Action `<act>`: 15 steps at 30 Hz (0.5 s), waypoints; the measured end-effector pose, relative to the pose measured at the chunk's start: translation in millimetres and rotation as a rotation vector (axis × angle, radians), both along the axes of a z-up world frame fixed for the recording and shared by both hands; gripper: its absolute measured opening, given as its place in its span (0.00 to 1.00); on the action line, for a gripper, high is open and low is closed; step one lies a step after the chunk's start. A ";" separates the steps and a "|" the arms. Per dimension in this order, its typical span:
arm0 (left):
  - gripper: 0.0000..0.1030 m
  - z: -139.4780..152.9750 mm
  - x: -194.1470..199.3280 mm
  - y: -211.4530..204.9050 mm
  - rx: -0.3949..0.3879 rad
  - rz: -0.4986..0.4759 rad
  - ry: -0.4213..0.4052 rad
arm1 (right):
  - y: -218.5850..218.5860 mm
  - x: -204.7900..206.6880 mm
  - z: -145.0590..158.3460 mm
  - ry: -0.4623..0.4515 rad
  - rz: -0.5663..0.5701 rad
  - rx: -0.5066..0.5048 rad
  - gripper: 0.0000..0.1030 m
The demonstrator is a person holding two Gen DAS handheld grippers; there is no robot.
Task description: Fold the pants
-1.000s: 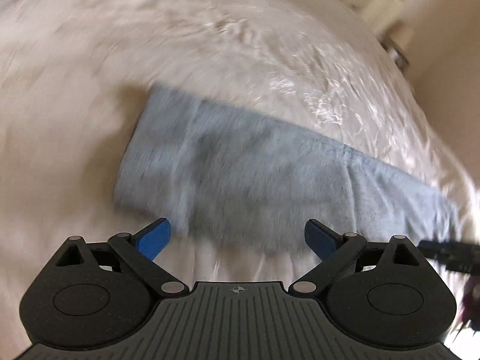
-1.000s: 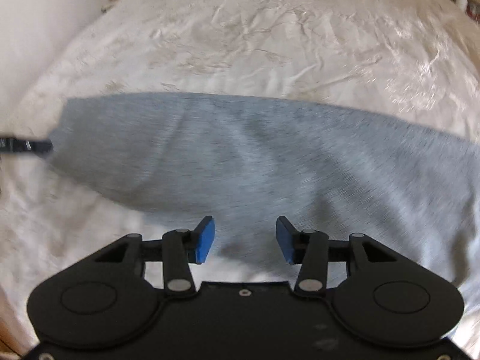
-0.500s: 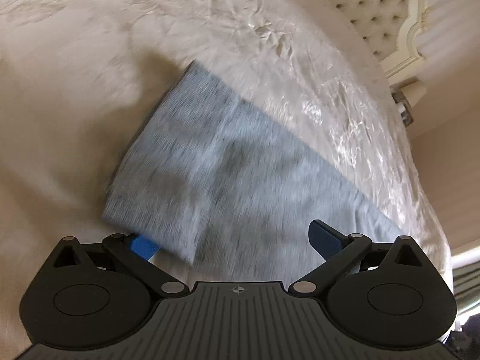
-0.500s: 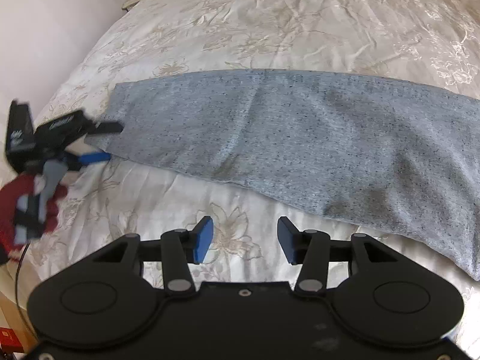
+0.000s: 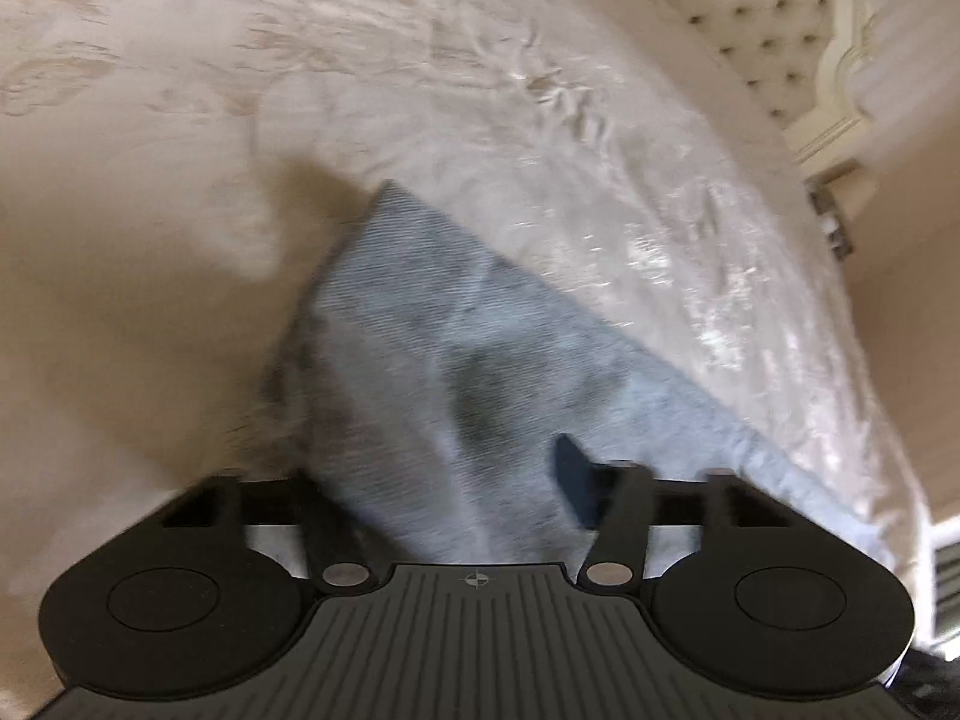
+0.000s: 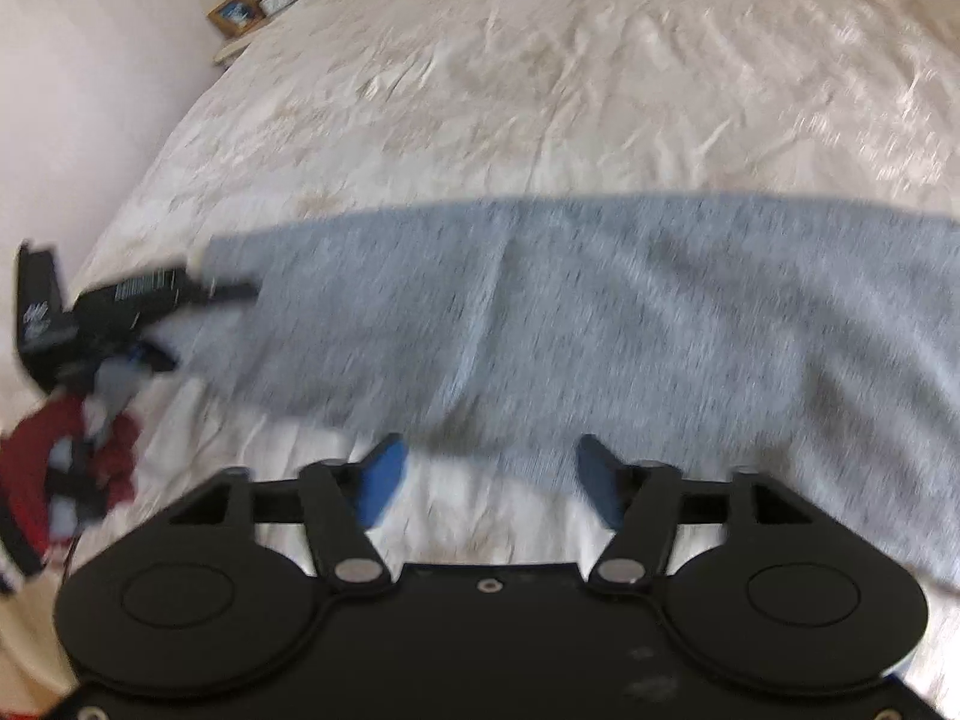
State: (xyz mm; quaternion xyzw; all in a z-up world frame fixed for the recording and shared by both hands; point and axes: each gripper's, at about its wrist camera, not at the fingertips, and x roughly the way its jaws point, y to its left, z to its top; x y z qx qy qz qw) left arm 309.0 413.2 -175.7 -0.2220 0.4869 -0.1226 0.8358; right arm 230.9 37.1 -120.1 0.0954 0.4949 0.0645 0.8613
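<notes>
Item: grey pants [image 6: 600, 312], one pair, lying as a long doubled strip across the cream bedspread [image 6: 540, 90], one end at the bed's left edge, the other running off to the right. Left gripper [image 5: 444, 480]: you have it at that left end; cloth fills the gap between its fingers and hides the left pad, so whether it has closed on the fabric cannot be told, though the placement suits pinching the end to carry it over. In the right wrist view it shows at the pants' corner [image 6: 120, 306]. Right gripper [image 6: 489, 474]: fingers spread wide, empty, near the strip's near edge about midway along, probably placed to pin the fold line. Background: tufted headboard [image 5: 750, 30]; shelf with small frames [image 6: 258, 6].
</notes>
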 end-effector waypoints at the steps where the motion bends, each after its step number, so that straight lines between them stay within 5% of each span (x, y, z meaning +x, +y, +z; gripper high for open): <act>1: 0.23 0.2 -0.9 1.4 0.018 0.002 0.005 | 3.7 5.2 2.0 -0.020 -0.004 -0.022 0.93; 6: 0.17 12.9 -4.2 2.9 0.086 -0.005 -0.032 | 16.9 41.8 -1.1 -0.034 0.008 -0.055 0.89; 7: 0.16 16.8 -3.9 0.0 0.109 -0.019 -0.045 | 17.2 48.9 -2.9 -0.027 0.009 -0.043 0.82; 9: 0.16 21.9 -2.4 -4.2 0.129 -0.034 -0.054 | 18.5 67.8 -10.8 0.016 0.003 -0.019 0.26; 10: 0.16 23.6 -0.3 -4.8 0.132 -0.035 -0.059 | 19.1 77.9 -16.3 0.041 -0.001 -0.001 0.13; 11: 0.16 24.4 0.4 -5.6 0.134 -0.035 -0.065 | 18.7 86.8 -21.8 0.058 -0.017 0.010 0.06; 15: 0.16 24.3 3.5 -8.1 0.126 -0.026 -0.070 | 19.3 116.0 -36.7 0.073 -0.069 0.013 0.07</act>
